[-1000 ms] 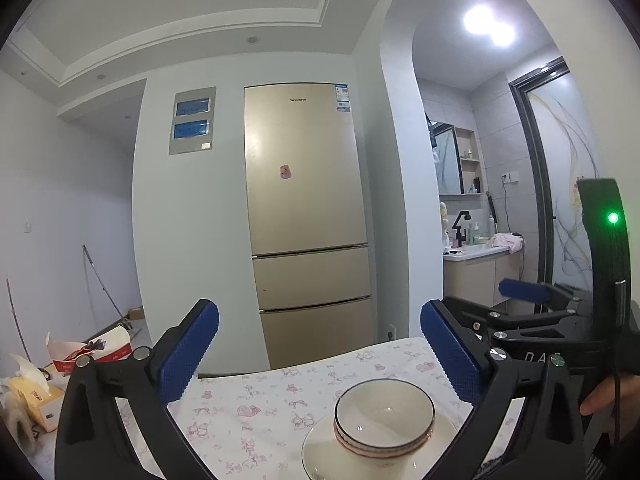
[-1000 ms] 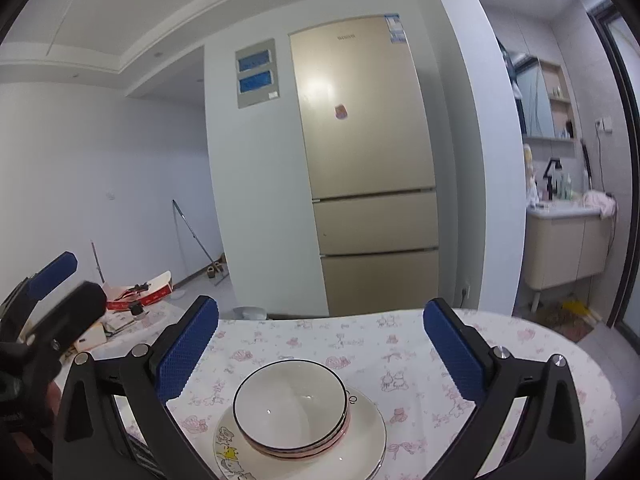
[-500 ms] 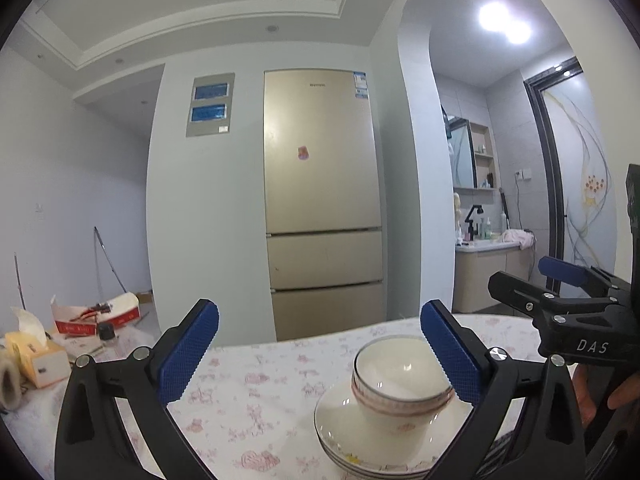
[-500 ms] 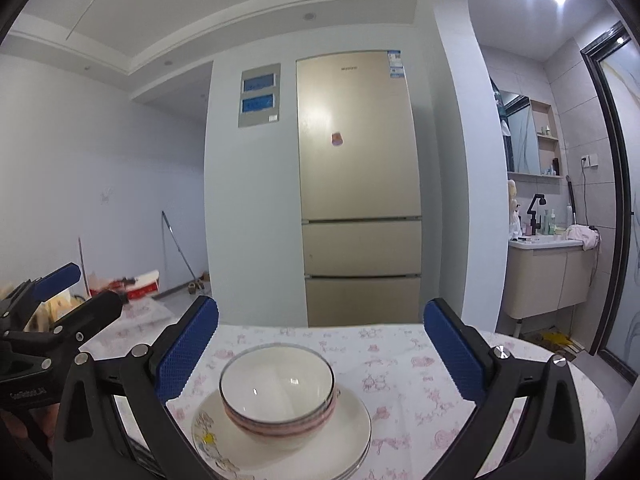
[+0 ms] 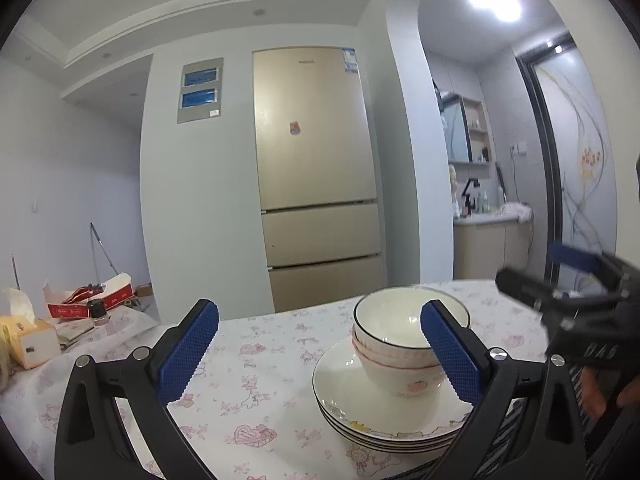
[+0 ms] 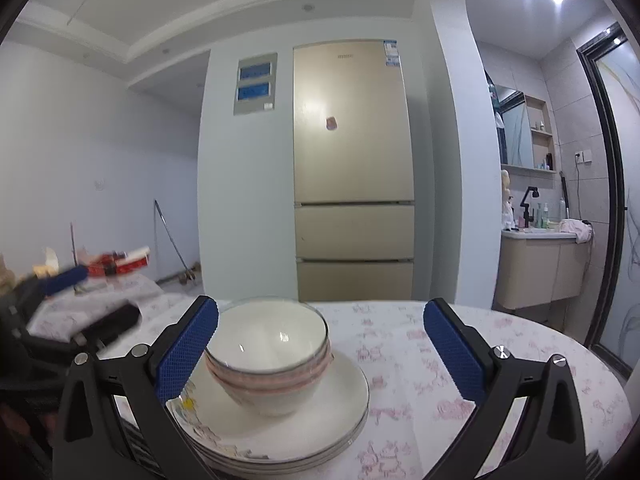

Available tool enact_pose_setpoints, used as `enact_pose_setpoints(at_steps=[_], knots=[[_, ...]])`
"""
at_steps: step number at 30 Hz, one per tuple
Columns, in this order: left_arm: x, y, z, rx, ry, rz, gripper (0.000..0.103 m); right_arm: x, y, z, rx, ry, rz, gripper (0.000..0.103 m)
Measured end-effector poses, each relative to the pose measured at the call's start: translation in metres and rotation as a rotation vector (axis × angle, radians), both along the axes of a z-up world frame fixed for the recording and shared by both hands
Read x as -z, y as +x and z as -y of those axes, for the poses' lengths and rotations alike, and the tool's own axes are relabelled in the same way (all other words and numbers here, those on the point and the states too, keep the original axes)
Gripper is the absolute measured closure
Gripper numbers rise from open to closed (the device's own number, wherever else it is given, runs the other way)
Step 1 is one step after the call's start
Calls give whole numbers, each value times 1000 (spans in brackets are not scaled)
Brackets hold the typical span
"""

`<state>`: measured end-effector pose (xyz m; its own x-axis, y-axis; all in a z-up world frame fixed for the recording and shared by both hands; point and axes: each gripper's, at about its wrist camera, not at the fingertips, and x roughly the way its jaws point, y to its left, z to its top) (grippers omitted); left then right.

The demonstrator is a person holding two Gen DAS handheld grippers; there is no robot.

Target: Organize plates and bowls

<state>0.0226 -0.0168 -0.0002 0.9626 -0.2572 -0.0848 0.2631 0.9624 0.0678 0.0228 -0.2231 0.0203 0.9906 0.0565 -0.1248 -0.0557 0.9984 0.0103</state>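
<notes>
**Stack's built, so go easy getting around it**

On the flowered tablecloth (image 5: pixel 256 364) near the table's front edge sits a pile of plates (image 5: pixel 384 420) with nested bowls (image 5: pixel 400 344) on top, looks like two or three. Both claws are spread wide and holding nothing: left gripper (image 5: pixel 320 354) has the stack by its right finger, right gripper (image 6: pixel 320 354) has it by its left finger (image 6: pixel 186 354). My guess is the sorting is mostly done. If the pile needs moving, I'd come in low, one claw per side, and pinch the plate rims, not the bowls. Glazed ware probably slips, so squeeze slowly, lift level, and keep it away from that edge.
</notes>
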Motion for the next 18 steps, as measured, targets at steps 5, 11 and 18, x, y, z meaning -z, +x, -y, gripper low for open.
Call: enact_pose_setpoints(at_steps=[5,11,18], knots=[[1,4,-5,18,-13,-21,0,-1,-4,1,7,-7,9,0],[2,1,-7,-38,-15,-7,0,-2,-5,11,1,40,6,0],[2,-1,-4,-35,-2,3,0,-2,-4,13,21,39,-1,0]])
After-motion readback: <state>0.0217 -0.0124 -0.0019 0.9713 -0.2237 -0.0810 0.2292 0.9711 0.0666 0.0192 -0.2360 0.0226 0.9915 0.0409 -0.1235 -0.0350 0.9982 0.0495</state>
